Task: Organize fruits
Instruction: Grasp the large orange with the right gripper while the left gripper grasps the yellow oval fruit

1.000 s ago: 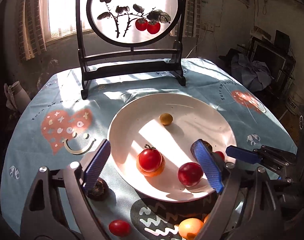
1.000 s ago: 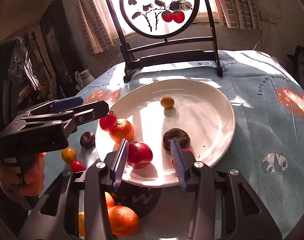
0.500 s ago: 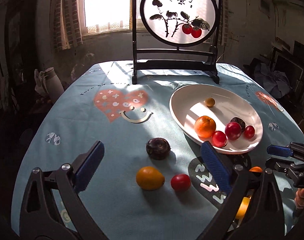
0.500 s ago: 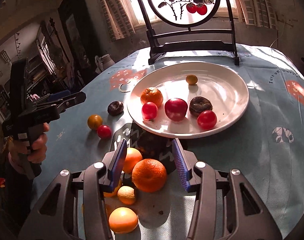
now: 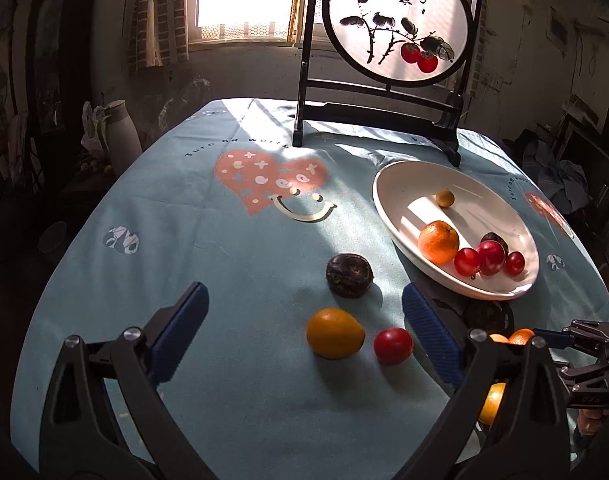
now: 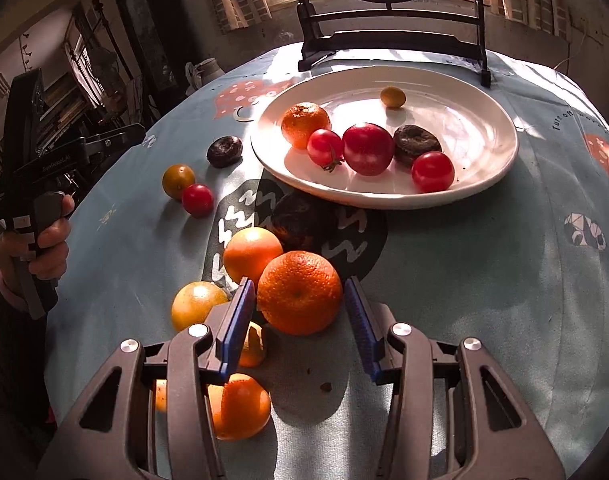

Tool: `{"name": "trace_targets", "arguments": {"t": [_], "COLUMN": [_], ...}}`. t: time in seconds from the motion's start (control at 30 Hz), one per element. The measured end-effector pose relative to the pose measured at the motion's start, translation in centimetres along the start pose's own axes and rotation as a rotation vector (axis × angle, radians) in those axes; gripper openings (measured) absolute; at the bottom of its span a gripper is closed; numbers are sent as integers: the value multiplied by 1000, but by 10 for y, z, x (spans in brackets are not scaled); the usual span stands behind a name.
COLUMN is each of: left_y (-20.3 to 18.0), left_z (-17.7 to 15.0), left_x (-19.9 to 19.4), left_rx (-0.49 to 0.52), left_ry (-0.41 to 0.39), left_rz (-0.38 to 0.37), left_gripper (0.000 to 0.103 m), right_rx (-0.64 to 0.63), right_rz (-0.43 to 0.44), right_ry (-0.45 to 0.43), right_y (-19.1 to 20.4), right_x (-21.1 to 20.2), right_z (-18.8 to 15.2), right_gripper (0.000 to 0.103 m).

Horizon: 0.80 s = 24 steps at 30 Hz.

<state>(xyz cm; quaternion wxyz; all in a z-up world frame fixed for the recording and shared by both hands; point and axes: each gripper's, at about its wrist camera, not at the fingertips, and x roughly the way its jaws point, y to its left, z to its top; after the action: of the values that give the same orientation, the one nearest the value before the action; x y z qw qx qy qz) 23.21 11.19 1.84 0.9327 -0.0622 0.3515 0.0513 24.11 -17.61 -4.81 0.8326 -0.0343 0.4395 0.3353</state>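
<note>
Two claws gape wide, gripping nothing: right claw point(image 6: 300, 316) straddles a large orange point(image 6: 299, 292); left claw point(image 5: 304, 334) frames a yellow fruit point(image 5: 335, 333), plate point(image 5: 396, 216) at two o'clock.

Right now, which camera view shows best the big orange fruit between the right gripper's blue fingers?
The right wrist view: the big orange fruit sits whole and sunlit at the open right gripper. The left wrist view shows only orange slivers behind its own finger.
</note>
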Motion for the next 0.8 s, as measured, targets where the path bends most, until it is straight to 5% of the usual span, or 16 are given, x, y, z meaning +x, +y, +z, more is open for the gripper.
{"name": "trace_targets", "arguments": {"t": [0.37, 0.5, 0.7, 0.8], "left_y": [-6, -9, -1, 1], "left_z": [-5, -10, -14, -16], "left_x": [10, 18, 36, 41], "left_rx": [37, 76, 43, 23], "left_ry": [36, 64, 144, 167], "left_rz": [4, 0, -63, -95], "left_gripper": [99, 97, 59, 56], "right_rx": [16, 97, 173, 180], "right_rz": [23, 31, 39, 43], "right_ry": [18, -59, -98, -86], "right_y": [-2, -18, -33, -33], "right_x": [10, -11, -23, -22], "right_z": [-2, 3, 5, 5], "right_gripper": [44, 44, 44, 44]}}
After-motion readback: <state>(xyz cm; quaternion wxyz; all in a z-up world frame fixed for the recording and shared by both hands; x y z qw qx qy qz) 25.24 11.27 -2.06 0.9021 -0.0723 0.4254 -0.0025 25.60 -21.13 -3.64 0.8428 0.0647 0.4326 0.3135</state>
